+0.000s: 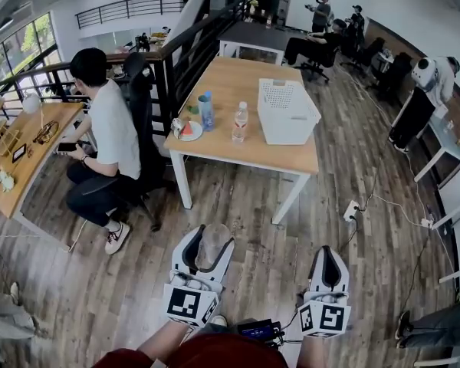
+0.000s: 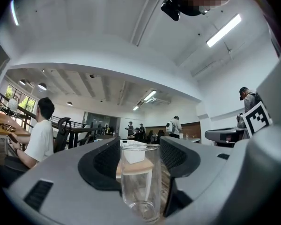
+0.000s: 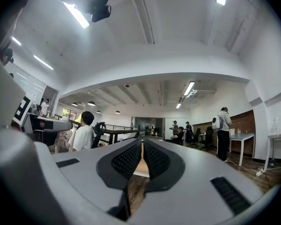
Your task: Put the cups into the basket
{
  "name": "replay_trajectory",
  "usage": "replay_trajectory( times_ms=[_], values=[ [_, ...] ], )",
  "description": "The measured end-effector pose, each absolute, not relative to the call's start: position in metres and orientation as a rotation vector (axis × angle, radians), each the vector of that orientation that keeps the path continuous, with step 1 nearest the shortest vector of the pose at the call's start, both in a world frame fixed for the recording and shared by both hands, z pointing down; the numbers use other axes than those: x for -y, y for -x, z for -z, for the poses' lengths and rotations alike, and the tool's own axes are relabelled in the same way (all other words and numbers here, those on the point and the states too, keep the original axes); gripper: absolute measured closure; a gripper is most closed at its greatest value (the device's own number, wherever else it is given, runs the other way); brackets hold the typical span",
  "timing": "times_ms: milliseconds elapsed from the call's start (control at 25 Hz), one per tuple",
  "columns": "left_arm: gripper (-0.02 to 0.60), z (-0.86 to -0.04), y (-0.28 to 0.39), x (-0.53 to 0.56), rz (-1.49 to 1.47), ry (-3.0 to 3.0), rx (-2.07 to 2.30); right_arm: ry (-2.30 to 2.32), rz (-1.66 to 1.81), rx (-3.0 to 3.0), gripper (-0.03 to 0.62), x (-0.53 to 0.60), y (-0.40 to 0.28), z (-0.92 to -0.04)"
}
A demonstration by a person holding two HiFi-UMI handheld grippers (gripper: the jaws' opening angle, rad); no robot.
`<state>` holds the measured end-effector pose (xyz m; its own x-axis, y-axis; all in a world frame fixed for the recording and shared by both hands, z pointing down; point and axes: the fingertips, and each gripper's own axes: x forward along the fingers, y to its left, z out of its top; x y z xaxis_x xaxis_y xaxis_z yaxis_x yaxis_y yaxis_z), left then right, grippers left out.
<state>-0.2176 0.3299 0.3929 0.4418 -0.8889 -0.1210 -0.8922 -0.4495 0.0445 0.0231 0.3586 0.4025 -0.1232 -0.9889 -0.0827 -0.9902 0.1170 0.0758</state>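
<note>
Over open plank floor, well short of the table's near edge, the left gripper clamps a clear glass cup; the right gripper's jaws are together.

Wooden table bearing blue bottle, clear bottle, plate, seated person nearby

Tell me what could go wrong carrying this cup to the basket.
The clear cup is held only by the left gripper, so it may slip on the way. A water bottle stands close beside the basket on the table; the approach might knock it over.
</note>
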Motion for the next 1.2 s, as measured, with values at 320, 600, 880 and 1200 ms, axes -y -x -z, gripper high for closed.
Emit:
replay_trajectory(
  times_ms=[320, 600, 880, 1200],
  values=[
    [0.311, -0.401, 0.203, -0.299, -0.173, 2.666, -1.636, 2.073, -0.146, -2.319, 0.574, -0.326, -0.039, -0.411],
    [0.311, -0.399, 0.184, -0.258, -0.165, 2.628, -1.673, 2.037, -0.131, -2.334, 0.574, -0.273, -0.061, -0.414],
    [0.311, -0.397, 0.16, -0.221, -0.163, 2.618, -1.69, 2.021, -0.125, -2.365, 0.574, -0.229, -0.08, -0.417],
    [0.311, -0.384, 0.14, -0.184, -0.159, 2.597, -1.705, 1.978, -0.131, -2.394, 0.574, -0.19, -0.097, -0.41]
  ],
)
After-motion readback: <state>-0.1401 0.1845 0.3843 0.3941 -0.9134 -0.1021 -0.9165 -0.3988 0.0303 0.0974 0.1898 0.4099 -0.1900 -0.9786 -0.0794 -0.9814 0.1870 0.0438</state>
